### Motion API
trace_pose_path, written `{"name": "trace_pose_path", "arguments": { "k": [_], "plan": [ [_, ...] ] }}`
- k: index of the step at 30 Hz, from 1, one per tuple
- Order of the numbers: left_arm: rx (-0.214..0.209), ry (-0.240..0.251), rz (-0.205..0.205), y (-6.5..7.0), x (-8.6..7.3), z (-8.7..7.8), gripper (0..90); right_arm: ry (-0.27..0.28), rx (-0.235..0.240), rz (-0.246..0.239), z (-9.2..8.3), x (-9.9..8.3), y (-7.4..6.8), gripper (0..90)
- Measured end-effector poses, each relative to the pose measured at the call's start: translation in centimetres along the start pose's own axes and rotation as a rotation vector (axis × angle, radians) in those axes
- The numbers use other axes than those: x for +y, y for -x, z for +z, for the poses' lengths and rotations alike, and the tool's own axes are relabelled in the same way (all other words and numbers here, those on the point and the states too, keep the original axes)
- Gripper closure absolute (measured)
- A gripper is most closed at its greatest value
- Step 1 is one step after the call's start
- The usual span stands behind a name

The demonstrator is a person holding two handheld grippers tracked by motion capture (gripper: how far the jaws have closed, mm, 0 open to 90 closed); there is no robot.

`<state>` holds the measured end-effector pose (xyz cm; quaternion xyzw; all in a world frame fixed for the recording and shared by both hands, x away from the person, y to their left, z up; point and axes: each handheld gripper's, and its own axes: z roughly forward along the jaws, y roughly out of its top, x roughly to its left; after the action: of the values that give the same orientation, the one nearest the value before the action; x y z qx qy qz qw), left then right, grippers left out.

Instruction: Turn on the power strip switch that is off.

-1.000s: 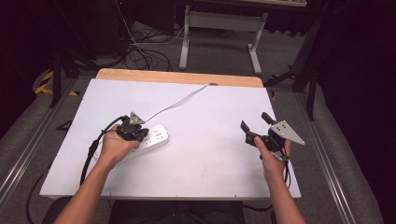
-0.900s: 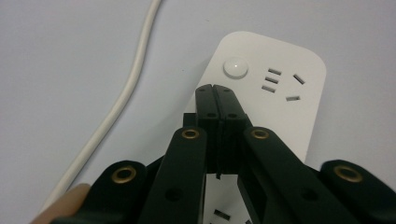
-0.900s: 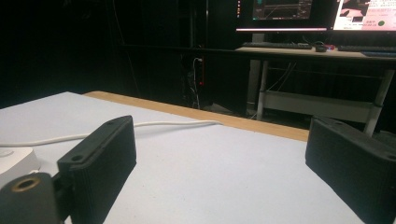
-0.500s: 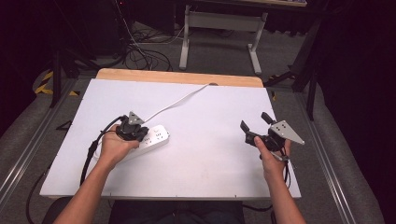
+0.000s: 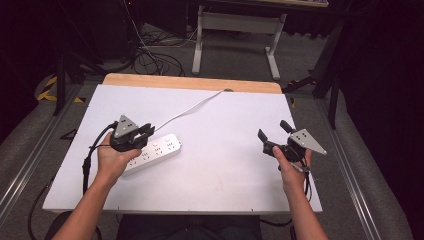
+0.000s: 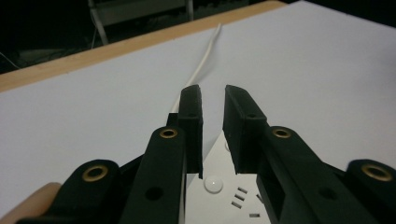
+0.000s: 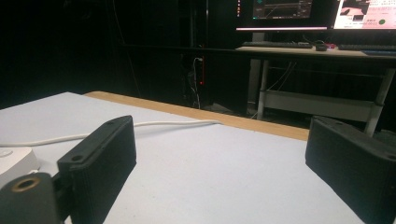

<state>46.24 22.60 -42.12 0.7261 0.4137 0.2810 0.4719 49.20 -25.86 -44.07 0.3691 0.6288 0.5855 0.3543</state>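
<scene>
The left gripper [image 5: 145, 131] hangs over the near-left end of the white power strip [image 5: 152, 151], and its jaws have just been opening. The left gripper view looks straight down them: a narrow gap, with nothing pinched in it, and the strip's face with its round button and socket slots [image 6: 219, 186] lies below and beyond the tips. The pads press on nothing.

The power strip lies flat on the white tabletop [image 5: 225, 180], left of centre and angled, so that its far-right end points up the table. Its white cord [image 5: 195, 107] runs from that end away to the far edge, where the wooden border [image 5: 190, 82] shows. In the left gripper view the cord [image 6: 205, 60] runs straight ahead between the jaw tips.

Over on the right, well apart from the strip, the right gripper [image 5: 274, 131] is held above the tabletop with its jaws spread wide and nothing in them. The right gripper view has the two black pads far apart at either side, the strip's corner [image 7: 14, 163] at the left edge and the cord [image 7: 140, 125] crossing the white surface beyond.
</scene>
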Motion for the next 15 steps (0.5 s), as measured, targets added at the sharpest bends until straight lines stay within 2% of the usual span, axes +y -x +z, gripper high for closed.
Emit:
{"name": "trace_pose_path", "arguments": {
  "k": [1, 3, 5, 12, 15],
  "plan": [
    [0.000, 0.000, 0.000, 0.0, 0.0, 0.0, 76.3, 0.000, -0.001, -0.001, 0.0, 0.0, 0.0, 9.2],
    [0.013, 0.047, -0.042, -0.3, 0.1, -0.8, 74.6, 0.001, 0.000, -0.001, 0.0, 0.0, 0.0, 9.2],
    [0.031, 0.086, -0.064, -0.6, 0.3, -1.3, 74.5, 0.005, 0.001, -0.001, 0.0, 0.0, 0.0, 9.2],
    [0.098, 0.164, -0.093, -0.3, 0.2, -2.3, 74.2, -0.002, -0.001, 0.000, 0.0, 0.0, 0.0, 9.1],
    [0.114, 0.183, -0.092, -0.1, 0.0, -2.7, 73.9, -0.005, 0.003, 0.002, 0.1, 0.0, 0.0, 9.1]
  ]
}}
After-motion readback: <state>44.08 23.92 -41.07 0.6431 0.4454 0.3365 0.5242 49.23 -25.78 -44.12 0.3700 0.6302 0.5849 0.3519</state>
